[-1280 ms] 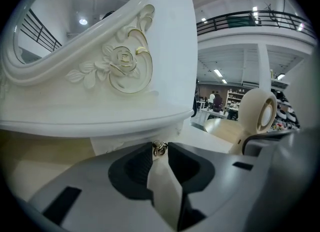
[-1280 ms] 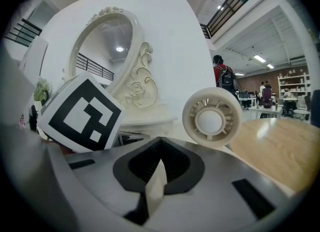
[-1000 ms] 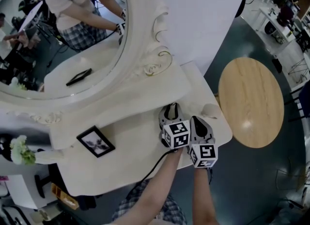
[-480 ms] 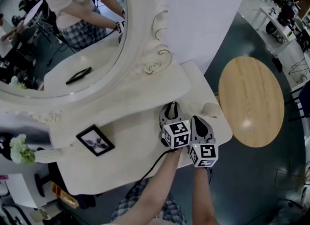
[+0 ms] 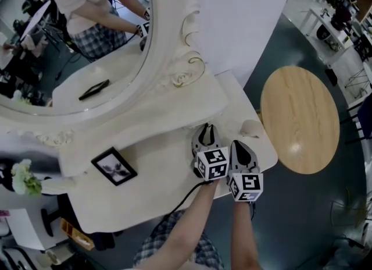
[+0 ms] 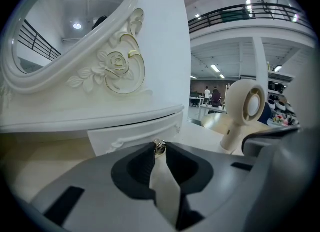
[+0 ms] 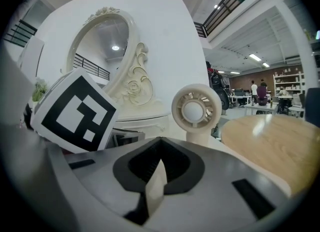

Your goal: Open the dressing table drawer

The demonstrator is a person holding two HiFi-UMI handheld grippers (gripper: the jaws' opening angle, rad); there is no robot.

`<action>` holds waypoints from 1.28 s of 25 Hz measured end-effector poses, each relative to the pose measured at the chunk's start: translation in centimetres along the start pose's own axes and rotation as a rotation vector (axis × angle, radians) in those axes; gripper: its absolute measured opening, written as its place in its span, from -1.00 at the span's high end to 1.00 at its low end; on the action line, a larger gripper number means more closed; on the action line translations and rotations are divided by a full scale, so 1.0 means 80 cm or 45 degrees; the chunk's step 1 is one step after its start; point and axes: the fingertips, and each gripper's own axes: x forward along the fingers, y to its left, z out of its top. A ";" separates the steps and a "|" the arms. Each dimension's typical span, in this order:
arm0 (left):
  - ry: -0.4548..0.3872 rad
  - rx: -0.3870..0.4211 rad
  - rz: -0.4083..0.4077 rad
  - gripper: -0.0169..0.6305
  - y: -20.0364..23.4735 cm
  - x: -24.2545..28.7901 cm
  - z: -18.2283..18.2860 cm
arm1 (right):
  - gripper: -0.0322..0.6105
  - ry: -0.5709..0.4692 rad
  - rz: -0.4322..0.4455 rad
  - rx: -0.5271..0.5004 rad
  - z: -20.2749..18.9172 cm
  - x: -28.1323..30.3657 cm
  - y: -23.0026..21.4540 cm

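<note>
The dressing table's small white drawer [image 6: 135, 133] sits under the carved shelf, its front face closed against the frame. My left gripper [image 6: 159, 148] is shut on the drawer's little metal knob [image 6: 159, 147]; its jaws have just been closing, with the knob between the tips. In the head view the left gripper [image 5: 204, 127] points at the shelf's underside, and the knob is hidden there. My right gripper [image 5: 239, 143] rests beside it on the right, over the tabletop. Its jaws [image 7: 159, 158] are shut with nothing between them.
A small white fan [image 6: 242, 111] [image 7: 195, 110] stands on the tabletop right of the drawer. A black photo frame [image 5: 114, 169] lies to the left, with white flowers [image 5: 23, 178] beyond. The oval mirror [image 5: 75, 42] rises behind. A round wooden table [image 5: 299, 120] stands on the right.
</note>
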 end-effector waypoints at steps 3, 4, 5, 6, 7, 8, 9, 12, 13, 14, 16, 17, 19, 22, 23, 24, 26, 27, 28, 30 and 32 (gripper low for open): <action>0.001 0.003 -0.004 0.68 -0.001 -0.004 -0.002 | 0.85 -0.002 -0.009 0.009 -0.002 -0.007 -0.003; 0.001 0.003 -0.005 0.68 -0.001 -0.005 -0.002 | 0.85 -0.003 -0.010 0.010 -0.002 -0.008 -0.004; 0.002 0.002 -0.008 0.68 -0.001 -0.005 -0.002 | 0.85 -0.005 -0.009 0.010 -0.002 -0.010 -0.005; 0.004 0.000 -0.011 0.68 -0.001 -0.005 -0.002 | 0.85 -0.008 -0.010 0.012 -0.003 -0.011 -0.006; 0.004 -0.001 -0.012 0.68 -0.001 -0.005 -0.002 | 0.85 -0.009 -0.011 0.016 -0.003 -0.013 -0.007; 0.003 -0.001 -0.013 0.68 -0.001 -0.005 -0.002 | 0.85 -0.011 -0.013 0.021 -0.004 -0.014 -0.008; 0.002 0.001 -0.013 0.68 -0.001 -0.006 -0.002 | 0.85 -0.011 -0.015 0.025 -0.005 -0.016 -0.009; 0.002 0.009 -0.008 0.68 -0.002 -0.006 -0.003 | 0.85 -0.010 -0.017 0.030 -0.006 -0.019 -0.010; 0.003 0.012 -0.005 0.68 -0.002 -0.006 -0.003 | 0.85 -0.008 -0.017 0.030 -0.007 -0.020 -0.010; 0.003 0.013 -0.003 0.68 -0.002 -0.006 -0.004 | 0.85 -0.007 -0.016 0.031 -0.008 -0.021 -0.010; 0.004 0.012 -0.001 0.68 -0.002 -0.006 -0.004 | 0.85 -0.006 -0.016 0.031 -0.009 -0.022 -0.010; 0.003 0.012 0.000 0.68 -0.002 -0.006 -0.003 | 0.85 -0.006 -0.016 0.031 -0.010 -0.022 -0.010; 0.003 0.014 0.000 0.68 -0.004 -0.007 -0.004 | 0.85 -0.006 -0.019 0.032 -0.010 -0.024 -0.012; 0.003 0.026 0.000 0.68 -0.010 -0.010 -0.006 | 0.85 -0.003 -0.026 0.035 -0.012 -0.025 -0.016; 0.002 0.028 0.000 0.68 -0.011 -0.011 -0.007 | 0.85 -0.003 -0.027 0.035 -0.012 -0.026 -0.017; 0.001 0.027 0.000 0.68 -0.011 -0.011 -0.007 | 0.85 -0.004 -0.028 0.036 -0.012 -0.027 -0.018; 0.001 0.024 -0.003 0.68 -0.011 -0.011 -0.008 | 0.85 -0.008 -0.032 0.037 -0.011 -0.029 -0.021; 0.002 0.024 -0.005 0.68 -0.012 -0.012 -0.008 | 0.85 -0.010 -0.033 0.038 -0.011 -0.030 -0.022; 0.003 0.027 -0.006 0.68 -0.013 -0.013 -0.008 | 0.85 -0.010 -0.034 0.039 -0.012 -0.031 -0.023; 0.005 0.033 -0.009 0.68 -0.015 -0.016 -0.011 | 0.85 -0.007 -0.035 0.040 -0.013 -0.034 -0.025; 0.007 0.035 -0.010 0.68 -0.016 -0.019 -0.012 | 0.85 -0.007 -0.038 0.043 -0.014 -0.037 -0.026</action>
